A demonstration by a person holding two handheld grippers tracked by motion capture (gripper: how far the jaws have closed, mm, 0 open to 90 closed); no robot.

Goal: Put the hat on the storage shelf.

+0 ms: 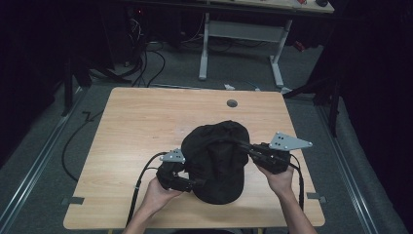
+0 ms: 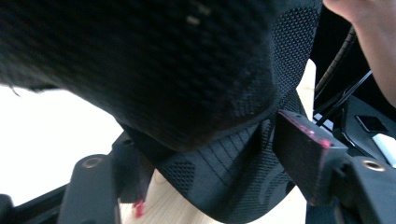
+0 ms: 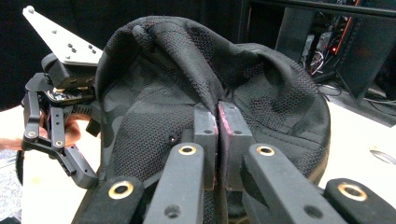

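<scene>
Pinching black cap (image 1: 217,158), right tool (image 3: 217,122)

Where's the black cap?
In the high view the cap sits on the table's near half, between the left gripper and right gripper.

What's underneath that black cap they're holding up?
Under the black cap lies the bare wooden table; the left gripper view shows pale wood just below the brim. The left claw and right claw pinch its sides. The tabletop directly beneath the crown stays covered.
</scene>
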